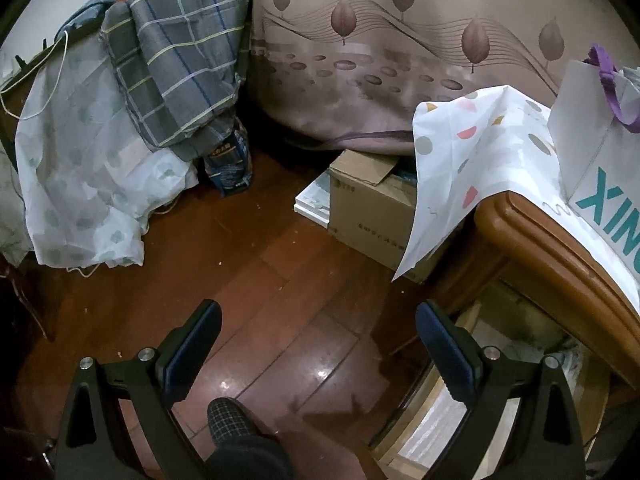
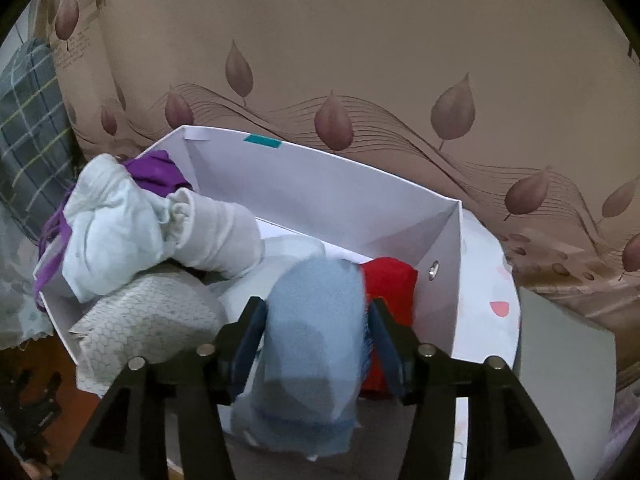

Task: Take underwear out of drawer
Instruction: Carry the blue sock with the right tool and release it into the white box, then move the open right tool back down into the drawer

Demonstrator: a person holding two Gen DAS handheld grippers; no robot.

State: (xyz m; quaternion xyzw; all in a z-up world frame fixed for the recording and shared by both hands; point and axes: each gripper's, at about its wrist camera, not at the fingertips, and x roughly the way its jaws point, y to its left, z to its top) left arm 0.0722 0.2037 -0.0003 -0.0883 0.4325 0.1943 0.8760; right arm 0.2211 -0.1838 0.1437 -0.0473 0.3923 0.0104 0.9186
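Jaws on my right gripper point(image 2: 316, 312) stand parted either side of a rolled pale-blue piece of underwear point(image 2: 312, 344); I cannot confirm that the pads press on it, as both flanks of the roll are blurred. That roll sits between the fingers above the near rim of a white paper bag point(image 2: 320, 184), which rests on a white cloth with coloured spots point(image 2: 492, 304). Inside the bag I note a red rolled garment point(image 2: 390, 284) just beside the blue roll, a grey-white bundle of rolled cloth point(image 2: 160, 228) with purple fabric point(image 2: 154, 170) behind it, and a white pad with a honeycomb print point(image 2: 148, 320) at the near left corner.

My left gripper point(image 1: 318, 316) is released, its jaws wide apart with nothing between them, over a dark red-brown wooden floor point(image 1: 256, 248). To its right, an open wooden drawer point(image 1: 460, 392) shows beneath the brown cabinet top point(image 1: 540, 236); its contents are too unclear to identify. A cardboard box point(image 1: 368, 204) stands on the floor beyond.
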